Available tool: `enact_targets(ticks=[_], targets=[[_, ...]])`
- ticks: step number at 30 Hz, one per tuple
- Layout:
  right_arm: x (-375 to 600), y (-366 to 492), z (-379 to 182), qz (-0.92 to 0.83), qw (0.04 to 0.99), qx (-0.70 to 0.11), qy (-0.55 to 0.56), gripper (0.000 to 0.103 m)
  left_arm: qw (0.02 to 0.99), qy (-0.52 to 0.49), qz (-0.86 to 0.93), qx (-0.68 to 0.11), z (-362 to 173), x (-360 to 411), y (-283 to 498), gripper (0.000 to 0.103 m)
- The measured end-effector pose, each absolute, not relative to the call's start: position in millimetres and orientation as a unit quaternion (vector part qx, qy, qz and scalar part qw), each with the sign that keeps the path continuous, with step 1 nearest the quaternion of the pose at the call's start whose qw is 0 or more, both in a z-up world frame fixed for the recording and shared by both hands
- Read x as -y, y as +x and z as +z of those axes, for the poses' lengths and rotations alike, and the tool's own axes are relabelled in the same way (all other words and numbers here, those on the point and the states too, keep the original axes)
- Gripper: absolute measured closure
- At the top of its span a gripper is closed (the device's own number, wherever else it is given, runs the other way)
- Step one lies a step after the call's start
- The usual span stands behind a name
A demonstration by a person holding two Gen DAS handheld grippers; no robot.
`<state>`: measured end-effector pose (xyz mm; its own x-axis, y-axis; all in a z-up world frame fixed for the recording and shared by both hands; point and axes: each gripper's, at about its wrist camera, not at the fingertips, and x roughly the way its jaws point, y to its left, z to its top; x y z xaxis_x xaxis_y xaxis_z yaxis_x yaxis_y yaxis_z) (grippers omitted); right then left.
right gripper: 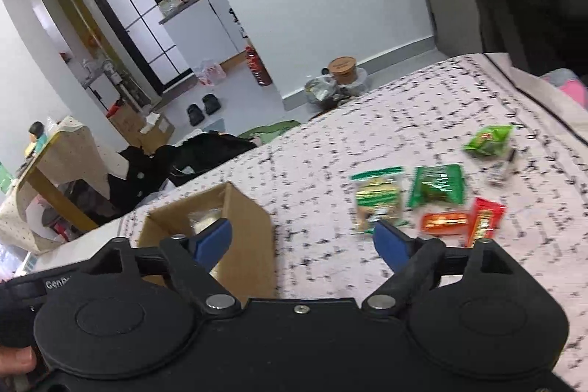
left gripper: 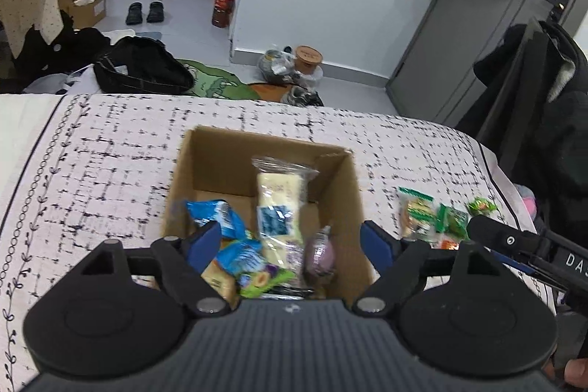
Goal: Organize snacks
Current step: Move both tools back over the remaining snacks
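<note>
An open cardboard box (left gripper: 340, 193) sits on the patterned bedspread (left gripper: 110, 164). It holds a tall clear cracker pack (left gripper: 279, 197), blue packets (left gripper: 220, 215), a green packet (left gripper: 264, 280) and a purple sweet (left gripper: 323, 254). My left gripper (left gripper: 290, 241) is open and empty just above the box's near side. My right gripper (right gripper: 303, 237) is open and empty, above the bedspread between the box (right gripper: 250, 226) and loose snacks: a green-topped biscuit pack (right gripper: 378, 197), a green packet (right gripper: 437, 186), a small green packet (right gripper: 488, 142), an orange bar (right gripper: 444, 221) and a red packet (right gripper: 483, 221).
The bedspread's far edge (left gripper: 257, 101) drops to a floor with a black bag (left gripper: 139, 68), slippers (left gripper: 145, 11) and a round box (left gripper: 308, 57). A coat on a chair (left gripper: 544, 120) stands at the right. The right gripper's body (left gripper: 529, 248) shows in the left wrist view.
</note>
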<state>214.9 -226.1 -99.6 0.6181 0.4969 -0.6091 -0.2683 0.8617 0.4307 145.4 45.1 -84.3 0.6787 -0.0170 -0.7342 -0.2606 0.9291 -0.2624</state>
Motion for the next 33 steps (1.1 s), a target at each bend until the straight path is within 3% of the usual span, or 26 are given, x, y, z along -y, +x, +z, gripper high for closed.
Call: enact_targets(ticks=[4, 13, 21, 33], targets=[[244, 213, -99, 0.203, 0.888, -0.384, 0.149, 0.008, 0.901, -0.169, 0.058, -0.395, -83, -31, 150, 0.015], [275, 213, -98, 0.190, 0.888, -0.391, 0.150, 0.005, 0.907, -0.147, 0.031, -0.394, -78, -2, 159, 0.000], [302, 217, -101, 0.174, 0.885, -0.403, 0.158, 0.005, 0.909, -0.136, 0.016, -0.393, -73, 22, 172, 0.000], [316, 227, -119, 0.157, 0.876, -0.426, 0.161, 0.024, 0.908, -0.124, 0.003, -0.401, -77, 56, 196, 0.001]])
